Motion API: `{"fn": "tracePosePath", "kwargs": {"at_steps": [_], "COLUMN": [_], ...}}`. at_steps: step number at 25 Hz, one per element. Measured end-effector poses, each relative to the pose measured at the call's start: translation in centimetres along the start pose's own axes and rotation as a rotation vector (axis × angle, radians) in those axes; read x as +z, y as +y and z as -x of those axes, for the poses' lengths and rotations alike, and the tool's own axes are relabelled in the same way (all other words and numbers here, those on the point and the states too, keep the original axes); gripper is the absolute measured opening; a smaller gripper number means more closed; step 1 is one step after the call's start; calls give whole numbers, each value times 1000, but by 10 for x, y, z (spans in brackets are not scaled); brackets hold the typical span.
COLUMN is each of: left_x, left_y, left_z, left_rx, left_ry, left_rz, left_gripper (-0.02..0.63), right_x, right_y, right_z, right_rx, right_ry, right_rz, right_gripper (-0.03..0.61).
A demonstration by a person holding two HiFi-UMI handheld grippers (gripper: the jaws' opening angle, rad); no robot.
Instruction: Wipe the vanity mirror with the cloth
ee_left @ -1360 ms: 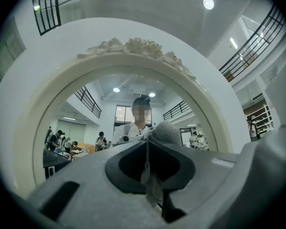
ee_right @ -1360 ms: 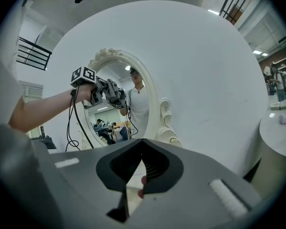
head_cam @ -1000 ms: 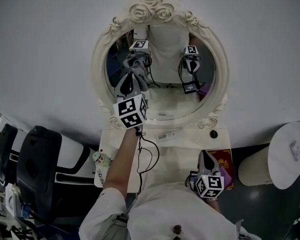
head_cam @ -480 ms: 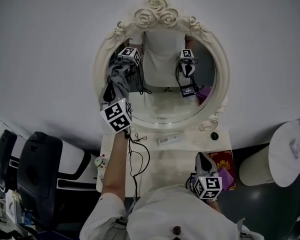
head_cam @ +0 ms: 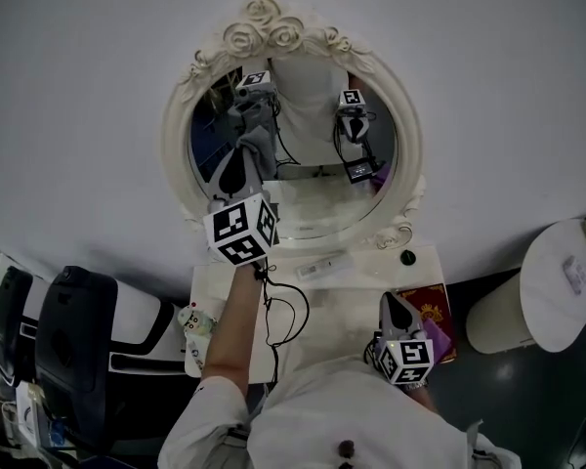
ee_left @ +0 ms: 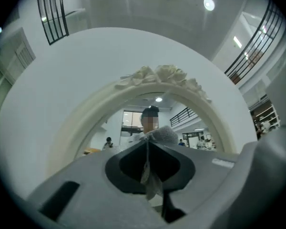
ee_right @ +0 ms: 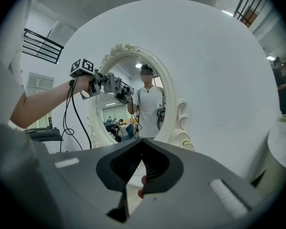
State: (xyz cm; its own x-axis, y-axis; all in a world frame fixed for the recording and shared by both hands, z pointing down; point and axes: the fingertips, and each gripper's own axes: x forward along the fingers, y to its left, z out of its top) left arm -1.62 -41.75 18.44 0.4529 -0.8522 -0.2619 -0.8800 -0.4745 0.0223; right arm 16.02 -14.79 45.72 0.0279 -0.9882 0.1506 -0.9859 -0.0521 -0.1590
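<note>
The grey cloth (ee_left: pixel 165 135) was bunched into a lump at the tips of the left gripper (ee_left: pixel 148 141), and its jaws were clamped shut on it. A thin tail of it hung down between them, so its long axis ran roughly top to bottom in the left gripper view. The bunched end pointed straight at the vanity mirror (head_cam: pixel 313 208) and was pressed to the left half of the glass, about mid-height.

That mirror stood upright, an oval with its long axis vertical and the carved roses (head_cam: pixel 264 29) crowning its top. Below the mirror, the right gripper (ee_right: pixel 142 144) hung low over the white vanity top (head_cam: pixel 356 286), its jaws closed together on nothing and pointing up towards the mirror. Just under the mirror's lower rim lay a small white tube (head_cam: pixel 320 265), and a red packet (head_cam: pixel 434 322) sat off to the lower right of the mirror.
</note>
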Motion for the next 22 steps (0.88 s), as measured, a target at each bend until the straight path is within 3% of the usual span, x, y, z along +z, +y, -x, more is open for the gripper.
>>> {"fn": "tracePosePath", "kwargs": {"at_steps": [5, 13, 17, 22], "left_x": [12, 3, -2, 0], "left_y": [-94, -198, -206, -168], "left_z": [-20, -56, -64, -70], "left_rx": [-192, -351, -334, -261], "left_ry": [-3, 46, 49, 41], "left_rz": [15, -47, -50, -76], "left_gripper": [20, 20, 20, 20], "right_x": [3, 1, -4, -3], "right_y": [-16, -58, -66, -63], "right_z": [16, 45, 52, 46], "right_rx": [-14, -100, -125, -115], "right_ry": [-17, -25, -23, -24], "right_rz": [9, -11, -35, -53], "right_gripper": [8, 8, 8, 8]}}
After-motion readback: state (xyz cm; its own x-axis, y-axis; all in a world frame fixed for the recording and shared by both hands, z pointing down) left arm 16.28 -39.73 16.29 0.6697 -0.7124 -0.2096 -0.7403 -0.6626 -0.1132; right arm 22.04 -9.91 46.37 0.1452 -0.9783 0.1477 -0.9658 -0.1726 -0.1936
